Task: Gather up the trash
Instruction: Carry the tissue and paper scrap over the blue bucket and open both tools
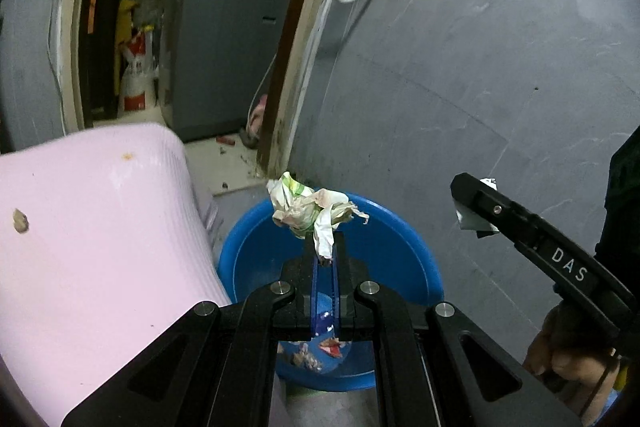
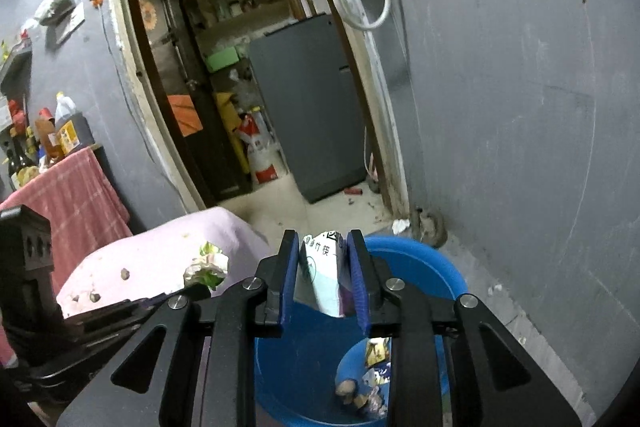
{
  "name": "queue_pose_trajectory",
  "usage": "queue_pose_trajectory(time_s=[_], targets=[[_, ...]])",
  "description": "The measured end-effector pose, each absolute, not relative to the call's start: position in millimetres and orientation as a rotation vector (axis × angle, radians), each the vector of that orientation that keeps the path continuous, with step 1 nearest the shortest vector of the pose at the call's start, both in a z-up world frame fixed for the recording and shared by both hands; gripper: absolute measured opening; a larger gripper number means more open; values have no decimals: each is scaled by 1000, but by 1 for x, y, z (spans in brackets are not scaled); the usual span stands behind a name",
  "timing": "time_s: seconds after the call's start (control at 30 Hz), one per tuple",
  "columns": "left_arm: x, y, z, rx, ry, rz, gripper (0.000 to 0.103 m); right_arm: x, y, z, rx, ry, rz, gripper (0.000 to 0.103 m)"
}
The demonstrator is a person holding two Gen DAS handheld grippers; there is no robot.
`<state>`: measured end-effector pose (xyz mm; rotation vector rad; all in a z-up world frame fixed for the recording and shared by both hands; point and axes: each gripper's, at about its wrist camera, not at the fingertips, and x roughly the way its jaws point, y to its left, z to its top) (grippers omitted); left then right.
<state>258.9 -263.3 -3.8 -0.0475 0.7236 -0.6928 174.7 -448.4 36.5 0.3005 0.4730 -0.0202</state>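
— What has the left gripper (image 1: 325, 247) got?

— Its jaws are pinched on a crumpled wrapper (image 1: 310, 209) (white, green-printed), which sticks out past the tips above the blue basin (image 1: 394, 247).

— And the right gripper (image 2: 323, 267)?

— Clamped on a folded paper packet (image 2: 325, 273), pale with printed characters, over the basin beside the pink tabletop's (image 2: 160, 247) edge.

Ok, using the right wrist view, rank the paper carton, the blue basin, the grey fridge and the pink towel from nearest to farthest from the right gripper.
1. Paper carton: clamped between the fingers of the right gripper.
2. Blue basin: directly below and ahead, on the floor.
3. Pink towel: off to the left, draped by the wall.
4. Grey fridge: farthest, through the doorway ahead.
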Motion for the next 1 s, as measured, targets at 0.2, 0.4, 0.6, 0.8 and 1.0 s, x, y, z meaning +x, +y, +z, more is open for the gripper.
queue_pose_trajectory(time_s=[0.2,0.4,0.6,0.8,1.0], targets=[[262,-268,-19,-11,768,-676,5,181,-451,28,330,521,-9,30],[258,-270,-26,-11,789,-676,10,180,-453,29,337,523,-21,32],[260,-263,-22,-21,789,-670,20,182,-454,31,336,516,-33,33],[254,-247,-10,-76,737,-629,40,185,-451,32,333,511,-35,44],[254,-226,5,-94,689,-570,52,186,-453,35,354,483,-24,54]])
